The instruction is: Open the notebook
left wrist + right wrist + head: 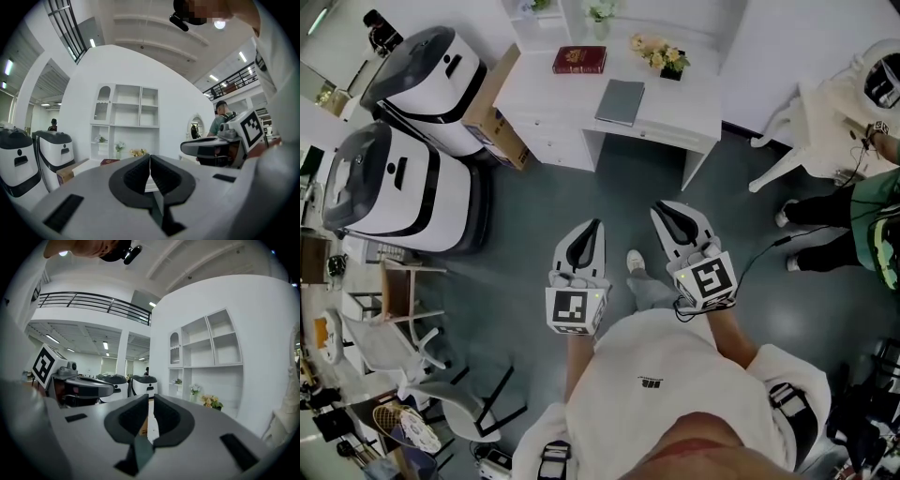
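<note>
Holding both grippers over the floor short of the white desk [544, 94], I see my left gripper [150, 158] pinched tip to tip on nothing. My right gripper [151, 401] is parted by a thin slit, also empty. The grey notebook [620, 101] lies closed near the desk's front edge, with a red book [579, 59] and flowers [661, 54] at the desk's back.

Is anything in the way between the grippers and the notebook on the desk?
No. Only bare floor separates the left gripper and right gripper from the desk; the notebook lies near its front edge, nothing on it.
</note>
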A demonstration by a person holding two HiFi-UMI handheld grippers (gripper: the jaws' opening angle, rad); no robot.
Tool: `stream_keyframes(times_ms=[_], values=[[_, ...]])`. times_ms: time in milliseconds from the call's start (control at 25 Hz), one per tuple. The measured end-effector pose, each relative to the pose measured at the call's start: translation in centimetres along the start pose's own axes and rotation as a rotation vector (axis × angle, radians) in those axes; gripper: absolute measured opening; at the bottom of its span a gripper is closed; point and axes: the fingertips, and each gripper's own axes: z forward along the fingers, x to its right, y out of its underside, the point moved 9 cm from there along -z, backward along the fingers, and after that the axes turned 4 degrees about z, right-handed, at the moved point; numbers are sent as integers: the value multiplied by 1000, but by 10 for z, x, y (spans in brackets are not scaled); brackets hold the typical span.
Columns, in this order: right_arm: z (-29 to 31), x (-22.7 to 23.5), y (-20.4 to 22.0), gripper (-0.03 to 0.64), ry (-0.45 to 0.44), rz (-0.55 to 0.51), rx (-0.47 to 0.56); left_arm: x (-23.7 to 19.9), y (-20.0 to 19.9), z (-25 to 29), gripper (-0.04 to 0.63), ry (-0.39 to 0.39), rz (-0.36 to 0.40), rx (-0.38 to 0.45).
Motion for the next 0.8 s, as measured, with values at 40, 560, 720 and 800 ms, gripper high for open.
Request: stream_keyframes(times_ms=[40,560,720,800], values=[[6,5,-1,21,0,1,-5,-4,-1,7,0,-3,-2,0],[78,72,-6,21,-14,30,-17,-41,-13,99,0,2,-13,-33],[102,92,-6,21,-11,35,-29,-55,-14,127,0,8,-10,-38],[113,100,-7,21,-8,37,-37,-62,-15,139,0,7,-6,-41]])
